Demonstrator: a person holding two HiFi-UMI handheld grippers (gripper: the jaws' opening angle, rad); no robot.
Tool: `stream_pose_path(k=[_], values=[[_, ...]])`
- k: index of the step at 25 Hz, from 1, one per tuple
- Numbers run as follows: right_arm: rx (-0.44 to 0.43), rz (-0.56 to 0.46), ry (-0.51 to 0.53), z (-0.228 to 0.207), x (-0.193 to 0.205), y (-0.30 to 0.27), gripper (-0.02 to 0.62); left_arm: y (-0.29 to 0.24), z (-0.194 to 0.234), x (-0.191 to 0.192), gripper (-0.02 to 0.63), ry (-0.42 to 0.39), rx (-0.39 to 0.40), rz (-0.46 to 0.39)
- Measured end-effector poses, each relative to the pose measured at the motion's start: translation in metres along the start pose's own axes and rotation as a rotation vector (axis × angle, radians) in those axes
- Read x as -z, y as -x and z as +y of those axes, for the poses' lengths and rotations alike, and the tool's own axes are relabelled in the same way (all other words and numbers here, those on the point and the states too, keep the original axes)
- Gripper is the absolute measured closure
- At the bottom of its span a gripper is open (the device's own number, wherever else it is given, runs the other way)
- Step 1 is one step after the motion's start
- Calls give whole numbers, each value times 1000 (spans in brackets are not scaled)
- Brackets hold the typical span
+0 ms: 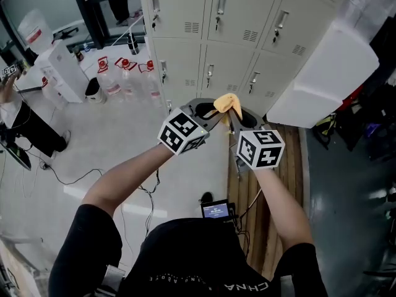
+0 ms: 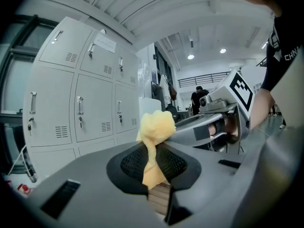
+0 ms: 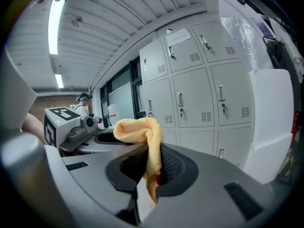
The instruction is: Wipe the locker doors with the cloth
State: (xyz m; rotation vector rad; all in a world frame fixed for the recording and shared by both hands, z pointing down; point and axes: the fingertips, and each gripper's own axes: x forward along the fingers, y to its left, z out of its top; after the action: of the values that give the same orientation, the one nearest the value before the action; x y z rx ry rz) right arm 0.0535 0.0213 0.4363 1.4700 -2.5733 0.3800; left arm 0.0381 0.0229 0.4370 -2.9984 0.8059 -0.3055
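Nearest to us, the left tool was pressed together on the lower tail of the yellow cloth. The right tool was closed in the same way on another fold of it. The cloth was therefore in the air between the two tools, held out in front of us and touching nothing else, with a crumpled bunch standing up above both pairs of pads. We judged the cloth to be light, soft and limp, and not fragile at all. It would bend and bunch under any push, and a thin edge could slide out of the pinch. The best hold seemed to be on a thick fold, deep between the pads, with enough cloth left beyond the tips that only fabric would meet the metal. Farther away stood the grey locker doors, well apart from the cloth and not yet touched. Their handles stuck out, and we thought that a loose corner of the cloth might catch there.
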Motion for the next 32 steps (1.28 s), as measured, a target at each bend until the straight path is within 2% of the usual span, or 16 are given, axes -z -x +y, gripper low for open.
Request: stream_pose_path(k=[5, 10, 18, 28, 32], values=[[-37, -2, -1, -50, -22, -36, 534, -50, 40, -11, 548, 12, -31, -9], [-62, 7, -1, -76, -28, -71, 534, -77, 74, -7, 548, 24, -55, 0], [-47, 18, 14, -86, -35, -139, 534, -89, 140, 9, 548, 26, -23, 8], [16, 16, 40, -84, -76, -261, 534, -89, 269, 10, 548, 3, 32, -4], [48, 9, 30, -85, -83, -294, 534, -91, 302, 15, 549, 2, 55, -8]])
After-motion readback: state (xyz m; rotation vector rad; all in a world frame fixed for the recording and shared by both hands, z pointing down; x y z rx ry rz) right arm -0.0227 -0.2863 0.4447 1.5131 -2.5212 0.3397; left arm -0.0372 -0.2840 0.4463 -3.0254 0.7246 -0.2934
